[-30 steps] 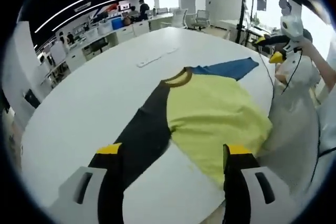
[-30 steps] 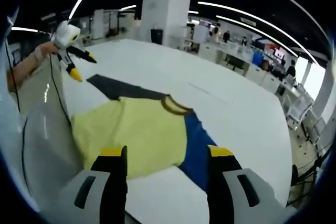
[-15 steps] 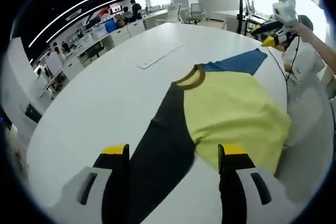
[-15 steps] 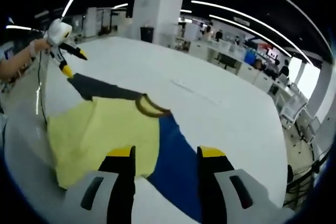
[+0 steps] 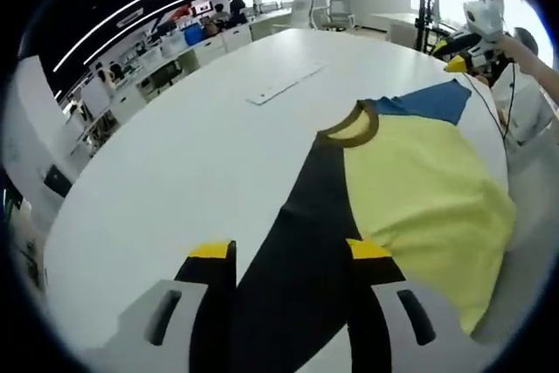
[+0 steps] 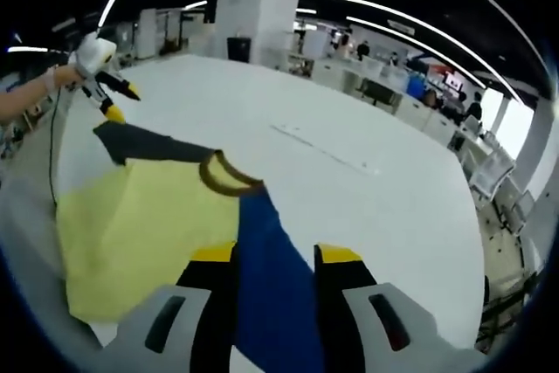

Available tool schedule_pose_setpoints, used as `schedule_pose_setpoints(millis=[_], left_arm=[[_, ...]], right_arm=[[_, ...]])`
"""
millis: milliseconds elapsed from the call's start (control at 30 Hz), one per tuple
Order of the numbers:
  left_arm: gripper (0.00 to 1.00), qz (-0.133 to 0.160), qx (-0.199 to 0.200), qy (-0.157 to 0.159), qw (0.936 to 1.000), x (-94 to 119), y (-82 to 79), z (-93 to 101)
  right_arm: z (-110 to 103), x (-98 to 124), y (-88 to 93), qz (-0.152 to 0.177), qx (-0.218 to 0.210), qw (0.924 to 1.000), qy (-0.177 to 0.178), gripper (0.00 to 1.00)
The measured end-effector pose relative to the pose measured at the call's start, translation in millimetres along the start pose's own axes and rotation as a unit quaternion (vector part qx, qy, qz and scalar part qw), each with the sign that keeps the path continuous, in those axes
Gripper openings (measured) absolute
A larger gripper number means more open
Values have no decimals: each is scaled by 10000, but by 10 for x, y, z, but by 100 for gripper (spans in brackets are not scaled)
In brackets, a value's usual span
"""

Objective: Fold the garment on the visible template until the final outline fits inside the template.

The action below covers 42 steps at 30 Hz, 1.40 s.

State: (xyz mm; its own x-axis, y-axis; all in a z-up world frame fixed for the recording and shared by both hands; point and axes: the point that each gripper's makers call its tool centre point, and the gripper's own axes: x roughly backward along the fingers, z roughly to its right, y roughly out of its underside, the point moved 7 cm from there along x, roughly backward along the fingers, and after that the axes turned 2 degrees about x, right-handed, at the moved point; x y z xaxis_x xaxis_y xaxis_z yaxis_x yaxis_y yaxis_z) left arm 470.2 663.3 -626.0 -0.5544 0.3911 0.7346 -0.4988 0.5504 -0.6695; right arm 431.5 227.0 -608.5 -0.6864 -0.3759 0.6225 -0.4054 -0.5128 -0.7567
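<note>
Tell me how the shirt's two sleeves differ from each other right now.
Colour: the black sleeve is black, the blue sleeve is blue. Position: the black sleeve runs between the left gripper's open jaws; the blue sleeve runs between the right gripper's open jaws. Shared: both lie flat on the white table, spreading out from the yellow body at the brown collar.
</note>
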Motion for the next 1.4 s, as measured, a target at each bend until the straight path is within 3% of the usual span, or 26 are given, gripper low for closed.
schedule_pose_setpoints(millis=[267,600,700,1000,1400], left_arm=[[33,-197,91,217,9995,-377,4,-80],[33,-382,113,252,9989,-709,27,-108],[31,-426,116,292,9986,-755,29,-113],[27,-511,68,305,9982,-863,20,-137],[28,-719,51,375,9967,-977,78,-125]], right_arm=[[105,-336,119,-322,-106,9990,-278,26],[152,-661,209,-537,-254,9968,-538,20],[150,-761,275,-711,-263,9954,-584,21],[175,-981,304,-784,-442,9935,-704,19],[158,-1119,399,-1010,-456,9901,-862,21]])
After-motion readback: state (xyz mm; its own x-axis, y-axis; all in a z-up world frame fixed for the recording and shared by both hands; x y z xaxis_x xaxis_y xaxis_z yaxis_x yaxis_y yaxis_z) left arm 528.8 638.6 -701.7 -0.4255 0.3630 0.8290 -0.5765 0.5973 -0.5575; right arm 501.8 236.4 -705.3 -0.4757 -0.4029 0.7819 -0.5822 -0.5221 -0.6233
